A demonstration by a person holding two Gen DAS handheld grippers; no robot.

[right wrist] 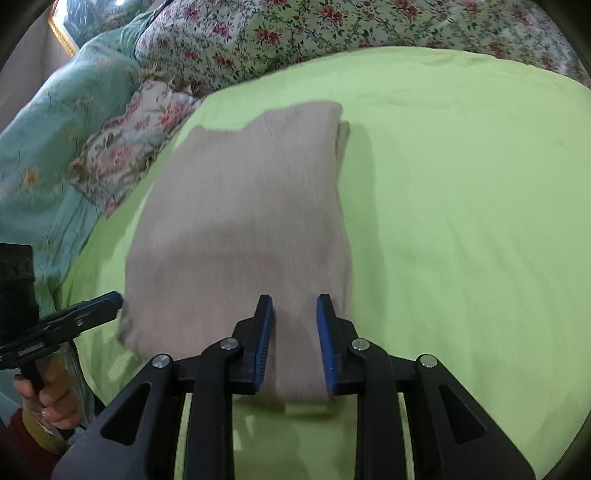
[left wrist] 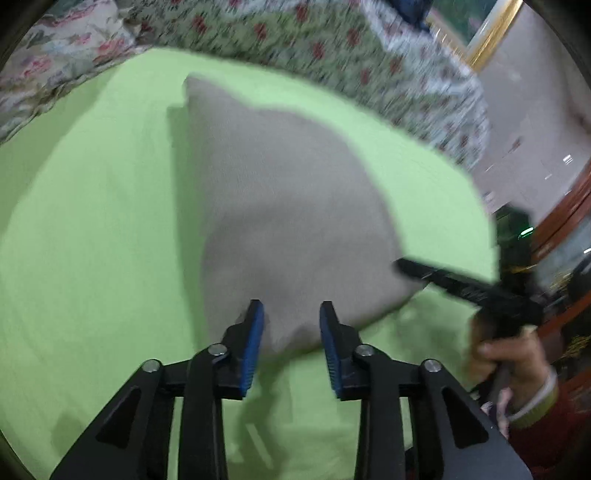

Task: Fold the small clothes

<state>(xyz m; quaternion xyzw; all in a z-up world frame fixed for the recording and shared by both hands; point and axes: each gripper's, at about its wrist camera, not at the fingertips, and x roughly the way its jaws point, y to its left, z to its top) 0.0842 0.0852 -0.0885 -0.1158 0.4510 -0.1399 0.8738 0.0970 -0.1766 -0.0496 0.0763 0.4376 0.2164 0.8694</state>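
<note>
A small beige garment [left wrist: 280, 206] lies folded on a light green sheet [left wrist: 92, 240]; it also shows in the right wrist view [right wrist: 240, 229]. My left gripper [left wrist: 291, 314] is open, its blue pads either side of the garment's near corner. My right gripper [right wrist: 294, 306] is open over the garment's near edge. The right gripper shows in the left wrist view [left wrist: 406, 267], at the garment's right corner. The left gripper shows in the right wrist view [right wrist: 110, 301], at the garment's left corner. The frames are blurred.
Floral bedding [right wrist: 295, 33] lies behind the green sheet. A turquoise quilt [right wrist: 74, 122] and a floral pillow [right wrist: 125, 155] lie at the left. A gold-framed picture [left wrist: 491, 33] and wooden furniture [left wrist: 565, 221] stand beyond the bed's right side.
</note>
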